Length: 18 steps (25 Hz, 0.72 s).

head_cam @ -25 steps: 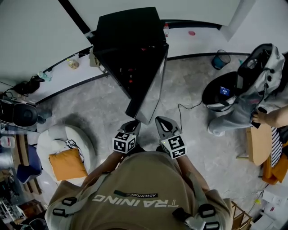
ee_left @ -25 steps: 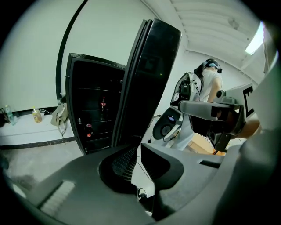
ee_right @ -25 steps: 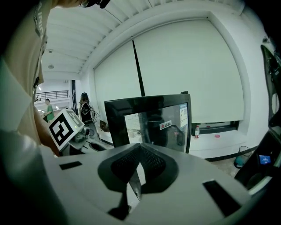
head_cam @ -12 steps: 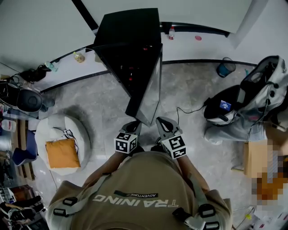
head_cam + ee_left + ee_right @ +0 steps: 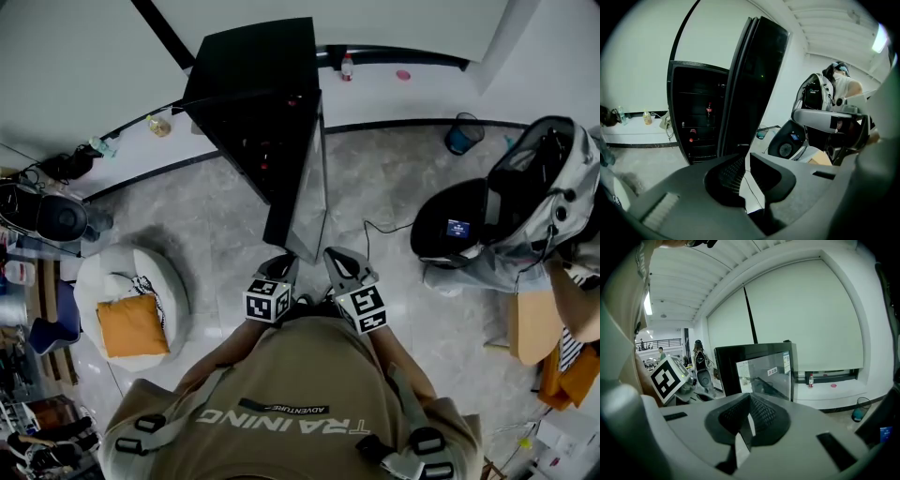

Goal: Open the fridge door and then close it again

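Note:
The black fridge (image 5: 253, 84) stands against the wall with its door (image 5: 305, 187) swung out toward me. In the left gripper view the fridge's dark shelves (image 5: 696, 112) show a few bottles, and the door (image 5: 750, 84) rises edge-on ahead. The right gripper view faces the door's glass front (image 5: 764, 366). Both grippers are held close to my chest, just short of the door's free edge and apart from it. The left gripper (image 5: 280, 263) (image 5: 746, 157) and the right gripper (image 5: 339, 258) (image 5: 749, 398) are both shut, with nothing between the jaws.
A white beanbag (image 5: 103, 281) with an orange cushion (image 5: 131, 323) lies on the floor at left. Bulky grey and black equipment (image 5: 506, 206) and a cardboard box (image 5: 534, 323) stand at right. A cable (image 5: 375, 234) runs across the floor. A blue bucket (image 5: 459, 134) stands by the wall ledge.
The head view has shifted a little, and the door now looks more edge-on. Both grippers stay at my chest, still shut and empty.

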Tool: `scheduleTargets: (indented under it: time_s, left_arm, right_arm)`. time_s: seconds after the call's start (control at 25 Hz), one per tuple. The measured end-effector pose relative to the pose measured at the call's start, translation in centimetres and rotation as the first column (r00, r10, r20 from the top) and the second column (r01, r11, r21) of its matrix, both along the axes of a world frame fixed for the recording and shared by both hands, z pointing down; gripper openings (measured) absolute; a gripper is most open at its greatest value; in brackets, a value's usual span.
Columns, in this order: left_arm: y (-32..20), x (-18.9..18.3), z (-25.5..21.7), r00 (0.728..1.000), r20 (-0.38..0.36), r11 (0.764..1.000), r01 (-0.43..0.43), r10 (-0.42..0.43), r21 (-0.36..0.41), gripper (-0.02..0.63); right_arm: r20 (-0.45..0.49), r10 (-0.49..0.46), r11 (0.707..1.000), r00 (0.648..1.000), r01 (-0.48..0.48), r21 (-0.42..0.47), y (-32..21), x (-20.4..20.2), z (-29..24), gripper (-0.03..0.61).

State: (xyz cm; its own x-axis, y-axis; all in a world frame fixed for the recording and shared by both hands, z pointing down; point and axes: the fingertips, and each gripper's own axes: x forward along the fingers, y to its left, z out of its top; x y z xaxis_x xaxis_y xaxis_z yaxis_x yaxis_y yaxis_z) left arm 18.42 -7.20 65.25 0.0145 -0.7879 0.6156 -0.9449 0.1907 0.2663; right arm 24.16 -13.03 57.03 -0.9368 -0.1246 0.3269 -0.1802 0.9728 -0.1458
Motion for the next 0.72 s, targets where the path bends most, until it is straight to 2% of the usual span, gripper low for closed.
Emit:
scheduleTargets:
  time_s: [0.44, 0.56, 0.72]
  left_arm:
    - [-1.9, 1.0, 0.4, 1.0, -0.004, 0.999, -0.028, 0.028, 0.023, 0.023]
    - [-2.7, 1.5, 0.4, 1.0, 0.003, 1.0, -0.023, 0.023, 0.014, 0.023]
    - [-3.2, 3.2, 0.5, 1.0, 0.002, 1.0, 0.027, -0.027, 0.003, 0.023]
  right_arm:
    - [-0.052, 0.115, 0.993, 0.992, -0.113, 0.027, 0.7, 2.9, -0.6, 0.002]
    - [-0.051, 0.096, 0.995, 0.994, -0.095, 0.015, 0.4, 3.6, -0.4, 0.002]
    - [-0.047, 0.027, 0.999, 0.999, -0.027, 0.019, -0.7, 5.2, -0.3, 0.002]
